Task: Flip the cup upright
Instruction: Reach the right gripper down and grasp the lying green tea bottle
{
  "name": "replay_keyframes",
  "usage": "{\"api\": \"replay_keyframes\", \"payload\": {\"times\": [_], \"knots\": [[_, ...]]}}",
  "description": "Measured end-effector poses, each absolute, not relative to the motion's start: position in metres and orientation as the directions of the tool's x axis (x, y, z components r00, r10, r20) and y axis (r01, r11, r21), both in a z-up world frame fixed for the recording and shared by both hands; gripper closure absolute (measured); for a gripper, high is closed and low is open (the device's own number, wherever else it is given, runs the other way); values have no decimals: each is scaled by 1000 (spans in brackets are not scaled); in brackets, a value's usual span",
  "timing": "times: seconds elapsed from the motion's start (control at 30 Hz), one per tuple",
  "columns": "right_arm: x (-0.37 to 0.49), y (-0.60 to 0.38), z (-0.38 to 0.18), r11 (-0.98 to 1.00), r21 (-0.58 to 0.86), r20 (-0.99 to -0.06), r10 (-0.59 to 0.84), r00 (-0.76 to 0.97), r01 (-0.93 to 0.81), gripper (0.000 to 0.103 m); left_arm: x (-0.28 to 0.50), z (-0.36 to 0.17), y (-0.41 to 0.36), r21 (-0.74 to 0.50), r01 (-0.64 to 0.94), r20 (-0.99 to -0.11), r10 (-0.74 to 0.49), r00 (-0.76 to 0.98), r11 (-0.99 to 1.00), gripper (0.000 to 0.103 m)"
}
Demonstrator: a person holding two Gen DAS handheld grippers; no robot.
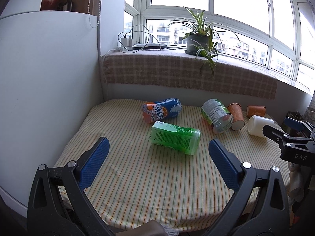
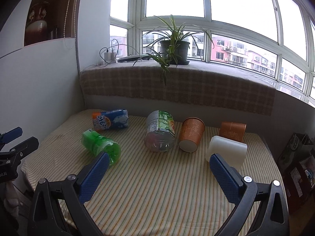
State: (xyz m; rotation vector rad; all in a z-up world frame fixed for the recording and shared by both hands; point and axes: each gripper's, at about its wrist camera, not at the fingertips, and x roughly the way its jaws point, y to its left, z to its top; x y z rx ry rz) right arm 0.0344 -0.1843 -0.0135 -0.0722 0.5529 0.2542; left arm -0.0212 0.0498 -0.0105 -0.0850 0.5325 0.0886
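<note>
Both grippers are spread wide holding nothing, and the white cup [image 2: 226, 150] lies on its side at the table's right, just past the right gripper [image 2: 157, 169], well off from the left gripper [image 1: 158, 153].

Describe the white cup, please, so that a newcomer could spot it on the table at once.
Start at the striped table below the window and go to its right end. There, in front of two orange cups, the white cup lies on its side. It alone is plain white; the neighbours are patterned orange cups or labelled bottles.
</note>
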Motion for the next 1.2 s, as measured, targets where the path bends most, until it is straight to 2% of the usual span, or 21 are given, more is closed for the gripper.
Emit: {"api": "replay_keyframes", "payload": {"times": [0.17,0.43,0.7,1.07,1.2], "knots": [[74,-151,-20,904,22,-617,349,706,-427,0,-21,-23,68,-87,-143,-554,71,830,986,1],[124,-79,-42,763,-40,-746,406,528,-645,4,-30,-38,86,-103,-190,-586,94,805,976,1],[158,-19,-67,658,-103,-840,344,420,-746,6,-37,-52,103,-135,-229,-626,96,774,964,1],[185,22,-99,561,-128,-933,211,291,-818,15,-44,-60,113,-157,-239,-651,81,754,958,1],[183,24,-107,548,-133,-947,176,269,-826,31,-43,-61,116,-163,-241,-652,79,754,957,1]]}}
